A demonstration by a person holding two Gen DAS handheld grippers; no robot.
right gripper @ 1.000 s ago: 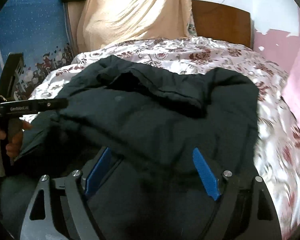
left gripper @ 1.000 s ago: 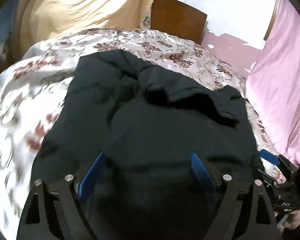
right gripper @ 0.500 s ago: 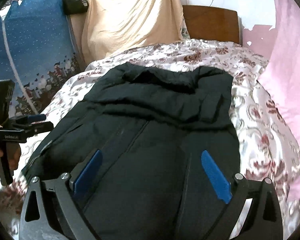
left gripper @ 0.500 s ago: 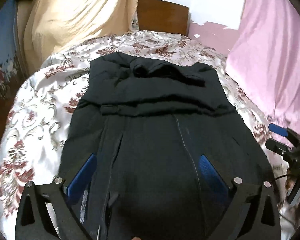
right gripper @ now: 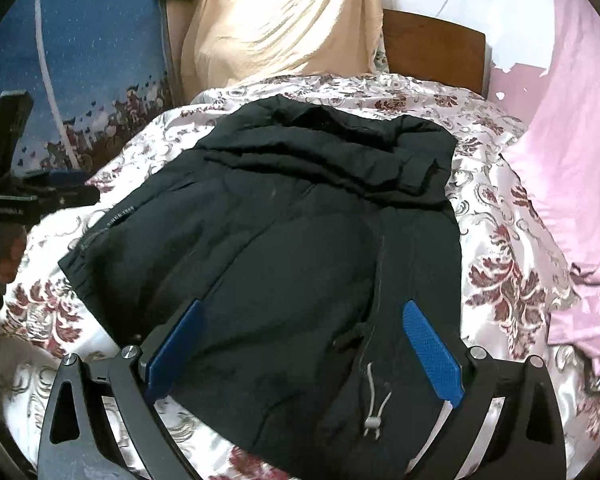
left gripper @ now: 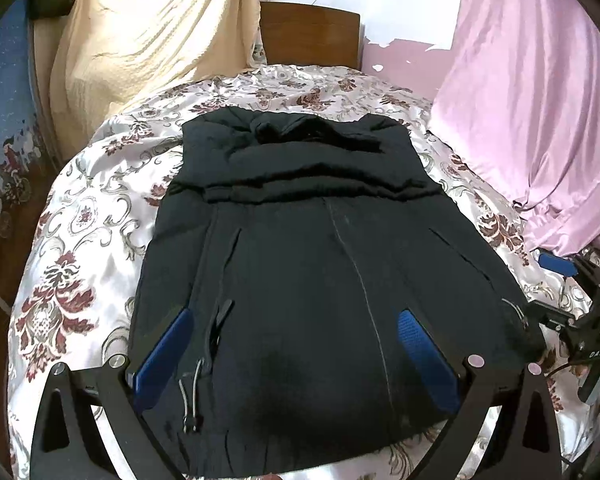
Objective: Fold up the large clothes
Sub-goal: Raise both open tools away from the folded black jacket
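A: Where was the large black padded jacket [left gripper: 308, 264]?

B: Centre of both frames, lying flat on the shiny floral-print satin bedspread [left gripper: 80, 240], collar end folded over twd the top, hem at the bottom edge. Grey drawcord w/ toggle [right gripper: 374, 404] sat at the hem, lower centre in the right wrist view.

A: Left gripper [left gripper: 296, 354]?

B: Blue pads spread wide, had just been opening. Nothing gripped; jacket only showed in the gap betw. them.

A: Right gripper [right gripper: 306, 352]?

B: Same: jaws wide, just been opening, nothing clamped, jacket seen betw. the pads.

A: Bkgd?

B: Brown wooden headboard [left gripper: 310, 34] top centre, cream draped cloth [left gripper: 152, 28] upper left, pink satin sheet [left gripper: 540, 92] right side.
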